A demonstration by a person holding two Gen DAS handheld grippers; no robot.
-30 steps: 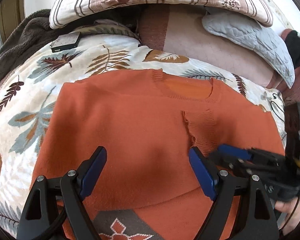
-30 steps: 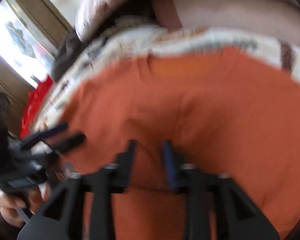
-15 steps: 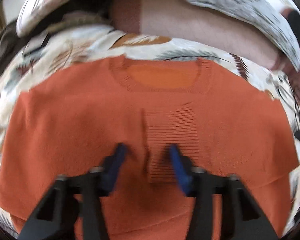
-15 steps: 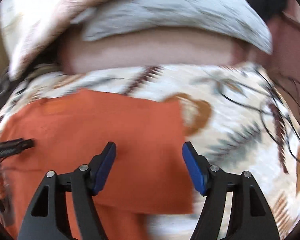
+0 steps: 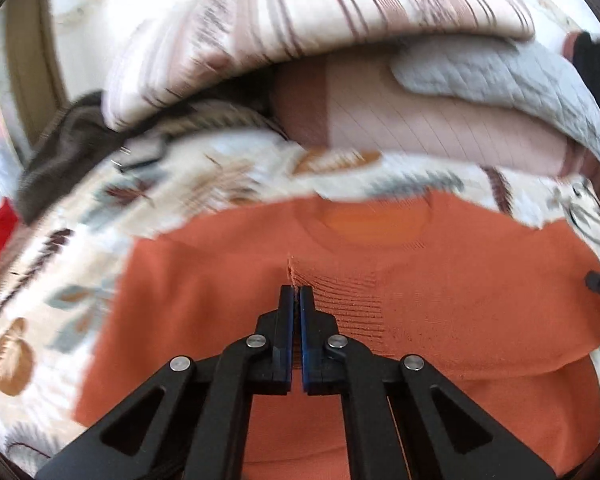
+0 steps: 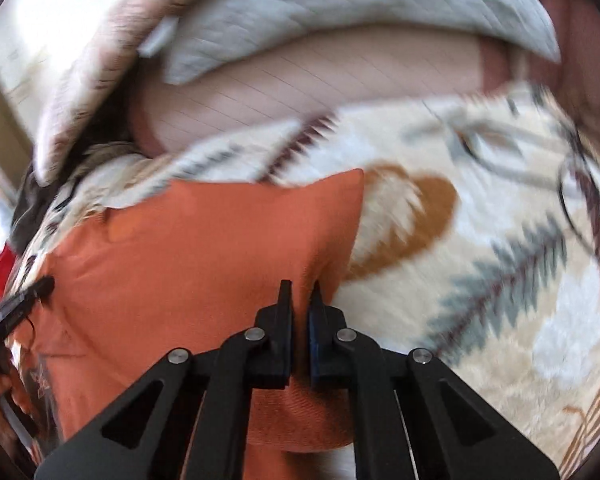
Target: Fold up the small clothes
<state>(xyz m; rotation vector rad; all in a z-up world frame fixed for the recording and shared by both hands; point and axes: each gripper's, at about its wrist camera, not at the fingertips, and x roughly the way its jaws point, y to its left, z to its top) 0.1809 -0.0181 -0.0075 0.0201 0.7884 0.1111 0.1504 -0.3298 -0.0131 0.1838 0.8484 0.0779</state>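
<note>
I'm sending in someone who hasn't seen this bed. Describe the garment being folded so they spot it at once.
Start at the cream leaf-print bedspread below the striped pillow and grey quilted pillow. Flat on it lies the orange knit sweater, round neckline toward the pillows, with the left gripper and right gripper each shut on it. It is the only plain orange piece among patterned bedding.

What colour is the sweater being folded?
Plain orange sweater, with a ribbed patch below the neckline; the left wrist view shows it best.
</note>
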